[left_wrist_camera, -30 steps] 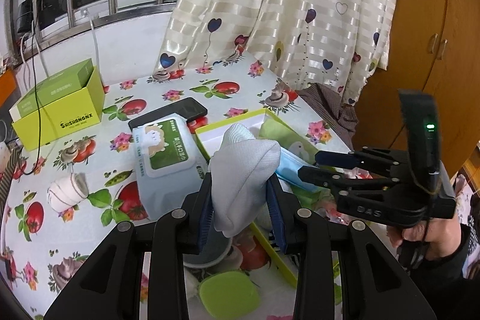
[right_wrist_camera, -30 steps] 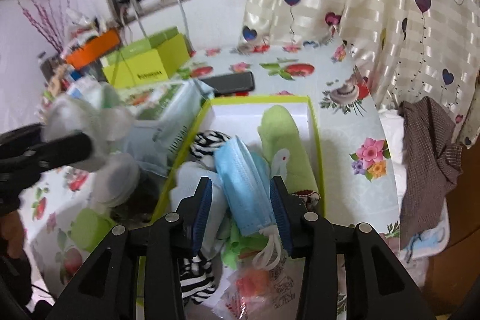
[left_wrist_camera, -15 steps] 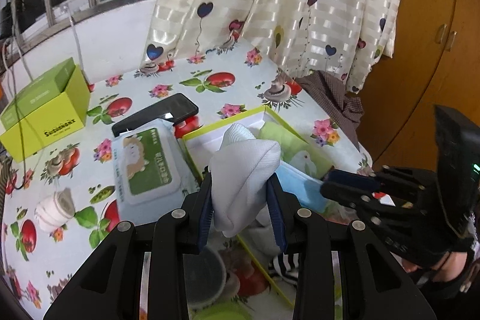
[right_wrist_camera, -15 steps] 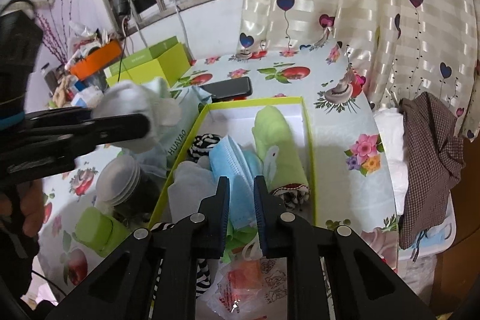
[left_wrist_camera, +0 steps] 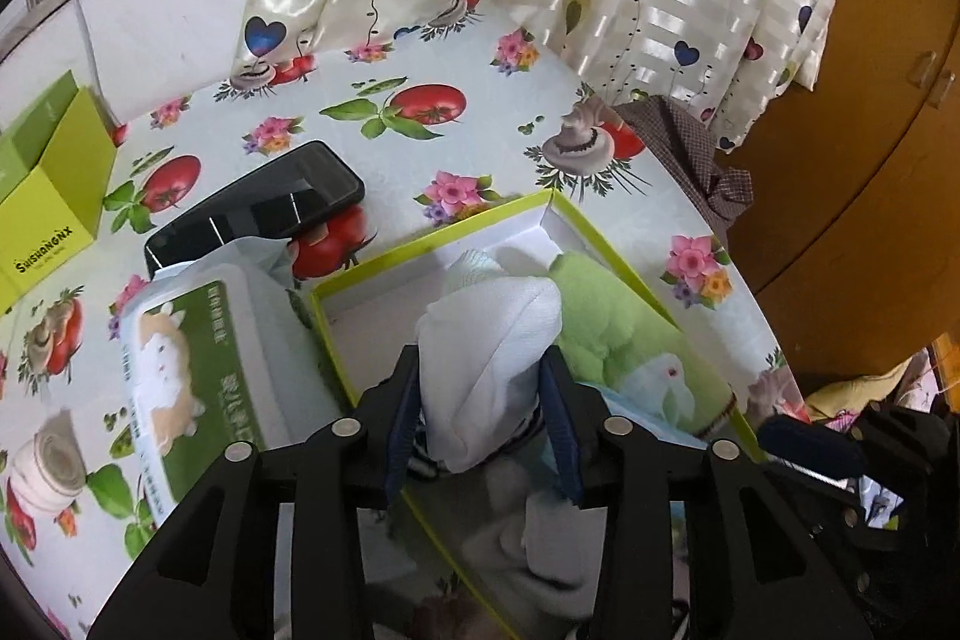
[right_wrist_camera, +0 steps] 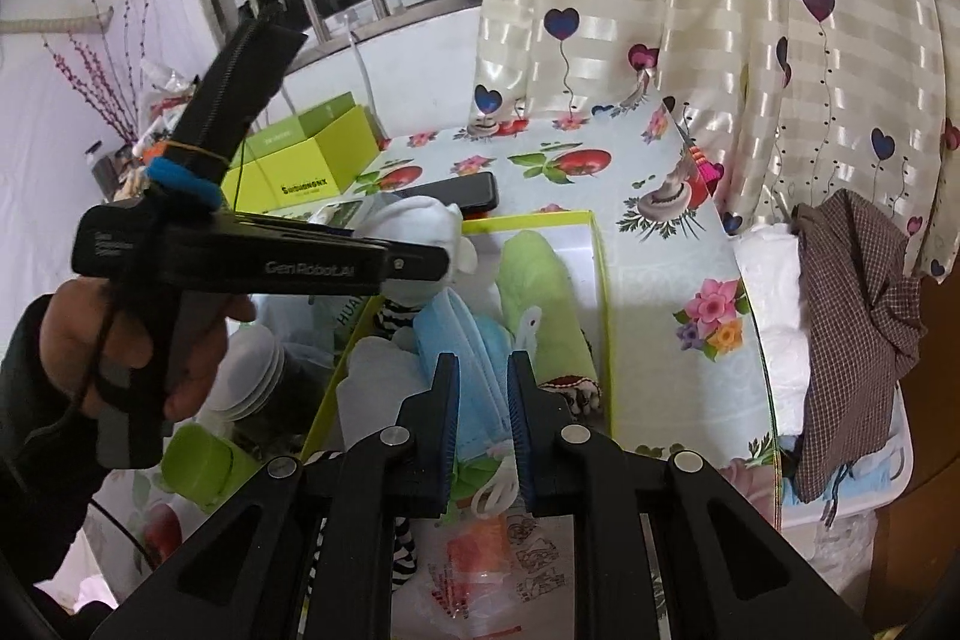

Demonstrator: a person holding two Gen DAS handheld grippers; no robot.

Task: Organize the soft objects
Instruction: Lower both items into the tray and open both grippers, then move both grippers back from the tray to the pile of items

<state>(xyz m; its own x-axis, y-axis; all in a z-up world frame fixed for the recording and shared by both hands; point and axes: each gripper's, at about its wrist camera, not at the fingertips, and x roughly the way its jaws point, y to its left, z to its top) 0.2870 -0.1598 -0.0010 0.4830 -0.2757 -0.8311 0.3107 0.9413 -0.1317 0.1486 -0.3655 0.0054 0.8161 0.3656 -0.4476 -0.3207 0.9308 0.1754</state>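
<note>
Left tongs [left_wrist_camera: 483, 418]: jaws opening, with the white sock [left_wrist_camera: 489, 340] between the pads, above the yellow-rimmed box [left_wrist_camera: 432, 244]. Right tongs [right_wrist_camera: 483, 421]: nearly closed, pads pressing the blue face mask [right_wrist_camera: 462, 334] inside the same box. The box also contains a green towel [right_wrist_camera: 537, 304] along its right wall. The wipes pack [left_wrist_camera: 198, 358] lies just beside the box's left wall; a black phone [left_wrist_camera: 258, 214] lies behind it on the tabletop [left_wrist_camera: 480, 142].
</note>
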